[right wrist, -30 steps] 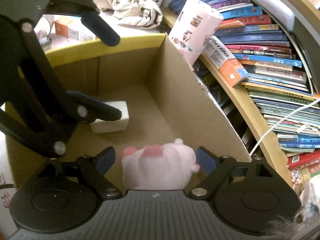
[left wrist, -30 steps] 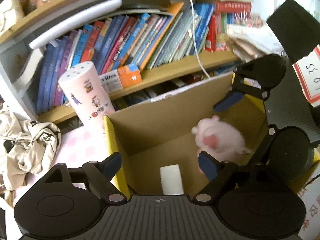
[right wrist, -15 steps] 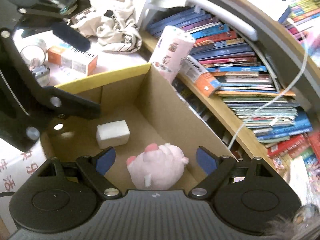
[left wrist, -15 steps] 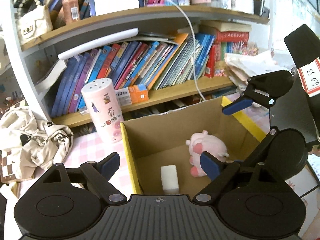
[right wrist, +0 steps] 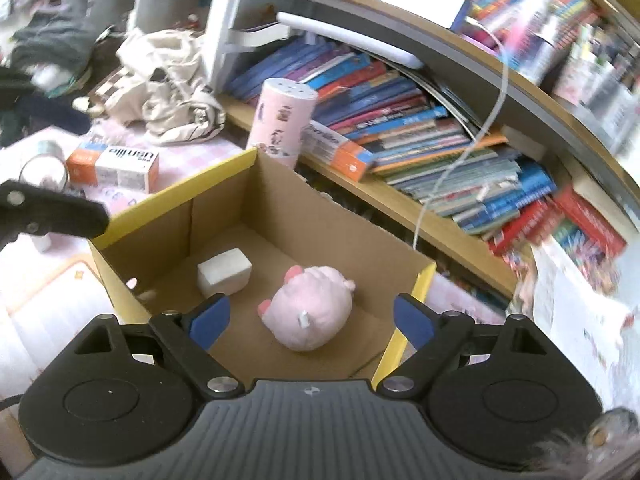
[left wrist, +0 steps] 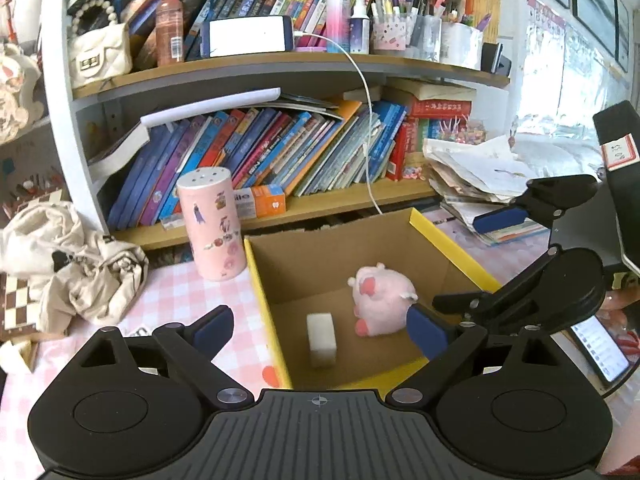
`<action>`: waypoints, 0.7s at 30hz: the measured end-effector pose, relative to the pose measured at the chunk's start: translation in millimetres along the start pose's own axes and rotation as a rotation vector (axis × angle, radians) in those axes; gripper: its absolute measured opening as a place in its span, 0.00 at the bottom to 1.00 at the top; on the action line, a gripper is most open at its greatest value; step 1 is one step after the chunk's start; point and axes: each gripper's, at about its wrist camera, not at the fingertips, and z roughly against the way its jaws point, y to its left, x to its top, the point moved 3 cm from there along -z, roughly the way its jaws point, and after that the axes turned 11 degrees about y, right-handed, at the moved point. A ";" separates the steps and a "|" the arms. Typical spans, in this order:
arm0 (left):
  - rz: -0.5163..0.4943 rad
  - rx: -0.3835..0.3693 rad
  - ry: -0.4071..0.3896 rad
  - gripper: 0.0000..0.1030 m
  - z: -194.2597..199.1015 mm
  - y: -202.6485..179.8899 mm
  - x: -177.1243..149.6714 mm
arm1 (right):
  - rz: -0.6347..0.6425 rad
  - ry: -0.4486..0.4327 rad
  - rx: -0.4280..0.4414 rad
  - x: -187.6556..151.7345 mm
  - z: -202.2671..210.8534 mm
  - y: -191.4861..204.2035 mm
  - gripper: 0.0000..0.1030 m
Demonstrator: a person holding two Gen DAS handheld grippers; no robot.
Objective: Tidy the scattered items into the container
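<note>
Ahead of the tool stands a wooden bookshelf with a white upright post point(left wrist: 60, 92), its lower board point(left wrist: 320, 204) packed with leaning, brightly coloured books point(left wrist: 280, 152) and its upper board point(left wrist: 280, 64) crowded with bottles, pen cups and a small white quilted handbag point(left wrist: 100, 50). Below it, nearer the tool, lies the bench under a pink-and-white checked cloth point(left wrist: 176, 292). Far to the right, strong daylight floods in through a bright window point(left wrist: 560, 80), washing out the loose heap of papers point(left wrist: 472, 172) beneath it.
</note>
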 end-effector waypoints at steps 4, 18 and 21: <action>0.000 -0.019 0.004 0.93 12.4 6.8 -14.0 | -0.070 -0.025 -0.014 -9.1 18.9 12.5 0.89; 0.033 -0.049 0.015 0.93 53.8 38.2 -71.6 | -0.199 -0.022 -0.030 -37.0 58.6 80.8 0.90; 0.055 -0.054 0.030 0.93 59.8 46.1 -88.0 | -0.216 -0.006 -0.016 -42.5 60.2 99.8 0.91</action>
